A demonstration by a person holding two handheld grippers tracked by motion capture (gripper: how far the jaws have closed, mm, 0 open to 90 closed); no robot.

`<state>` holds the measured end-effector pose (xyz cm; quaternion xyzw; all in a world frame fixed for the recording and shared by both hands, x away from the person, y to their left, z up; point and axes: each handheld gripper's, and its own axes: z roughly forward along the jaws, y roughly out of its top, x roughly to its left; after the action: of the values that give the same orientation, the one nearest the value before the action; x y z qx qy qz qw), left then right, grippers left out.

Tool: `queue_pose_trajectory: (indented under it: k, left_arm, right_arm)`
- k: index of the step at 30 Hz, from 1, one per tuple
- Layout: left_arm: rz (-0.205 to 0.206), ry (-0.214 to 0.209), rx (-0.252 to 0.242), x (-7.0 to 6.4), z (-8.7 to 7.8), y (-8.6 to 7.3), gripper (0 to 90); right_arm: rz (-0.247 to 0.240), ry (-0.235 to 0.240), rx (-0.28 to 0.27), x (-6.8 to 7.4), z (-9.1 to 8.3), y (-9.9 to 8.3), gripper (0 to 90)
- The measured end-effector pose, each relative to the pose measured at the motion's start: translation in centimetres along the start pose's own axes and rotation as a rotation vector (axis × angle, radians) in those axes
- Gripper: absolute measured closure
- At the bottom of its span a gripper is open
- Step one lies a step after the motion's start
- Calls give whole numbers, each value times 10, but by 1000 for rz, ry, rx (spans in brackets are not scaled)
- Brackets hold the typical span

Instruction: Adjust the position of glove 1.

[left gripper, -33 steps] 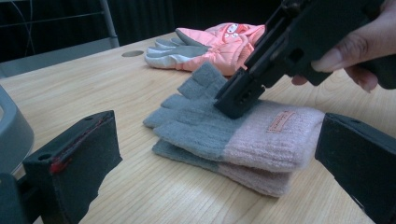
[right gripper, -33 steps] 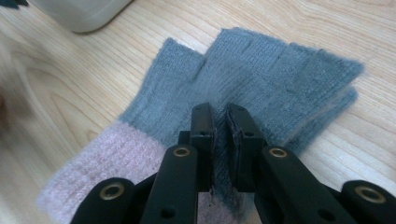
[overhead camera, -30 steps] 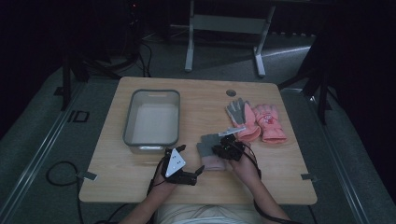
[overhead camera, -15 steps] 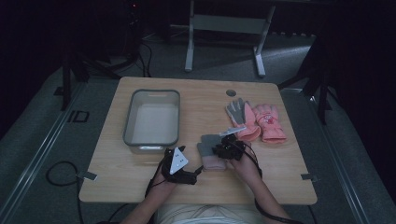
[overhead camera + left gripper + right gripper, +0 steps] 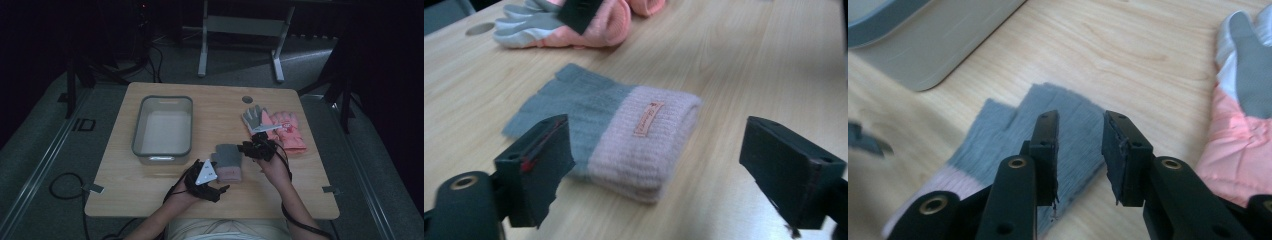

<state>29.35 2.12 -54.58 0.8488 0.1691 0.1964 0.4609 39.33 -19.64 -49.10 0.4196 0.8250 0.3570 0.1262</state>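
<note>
The room was dark, and a pale wooden bench point(image 5: 150, 200) stood lit in the middle of it. From the high view, a grey-and-pink knit glove point(image 5: 228, 161) lay flat near the front edge, its grey finger end pointing away from the person and its pink cuff toward them. A grey bin point(image 5: 163, 125) sat to its left, and a pair of pink padded gloves point(image 5: 280, 130) lay to its right, apart from it. The left hand-held gripper point(image 5: 218, 190) was low on the bench just left of the cuff, the forearm coming up from the bottom edge. The right hand-held gripper point(image 5: 248, 148) reached in from the right, wrist bent, its tip at the grey end; it looked the nearer of the two, though the dim picture made contact hard to judge.

In the left gripper view, the knit glove point(image 5: 624, 127) lay straight ahead between the jaws, cuff nearest, its long axis running up and to the left. The left hand-held gripper point(image 5: 679, 160) stood wide open, touching nothing.

In the right gripper view, the right hand-held gripper point(image 5: 1079, 132) hung over the grey fingers of the knit glove point(image 5: 1008, 135), jaws a narrow gap apart with nothing pinched between them. The glove's length ran down to the left, so a closing bite would take the grey edge.
</note>
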Motion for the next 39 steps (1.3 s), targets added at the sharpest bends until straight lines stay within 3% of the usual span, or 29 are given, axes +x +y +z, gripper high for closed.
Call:
queue_pose_trajectory:
  k: [1,5,7,8,9,10,13,20,22,27,28,29,32,33,38,39]
  left_arm:
    - [0,0,0,0,0,0,171]
    - [132,-29,52,1,15,7,230]
    - [220,-19,79,-1,22,6,269]
    - [283,-19,110,-5,28,4,269]
    - [283,-19,110,-5,28,4,270]
    - [346,-2,150,-8,33,1,272]
    - [373,7,157,-9,35,-1,288]
    - [341,-6,151,-2,37,-2,389]
    - [335,-6,142,3,37,-4,475]
    - [220,-100,98,22,35,-6,639]
    - [196,-118,90,25,35,-7,639]
    - [170,-150,89,30,35,-6,670]
    - [156,-178,98,35,35,-5,687]
    - [144,-189,101,36,36,-5,696]
    - [112,-224,133,41,37,0,706]
    - [99,-229,136,42,37,0,708]
  right_arm:
    - [5,4,2,-1,1,2,666]
    - [30,6,-5,-5,8,7,610]
    - [34,4,11,-9,19,9,560]
    - [37,6,19,-11,24,9,552]
    - [45,7,31,-12,28,8,543]
    - [48,6,48,-14,34,7,526]
    - [75,10,80,-19,46,1,489]
    - [114,16,135,-27,64,-7,421]
    - [134,27,134,-28,64,-8,430]
    - [158,57,128,-27,65,-8,494]
    - [158,57,128,-27,65,-8,494]
    - [175,94,125,-27,66,-8,529]
    - [202,126,120,-28,67,-9,576]
    - [236,168,111,-30,70,-9,616]
    - [221,198,123,-24,72,-6,706]
    - [198,191,127,-21,72,-5,715]
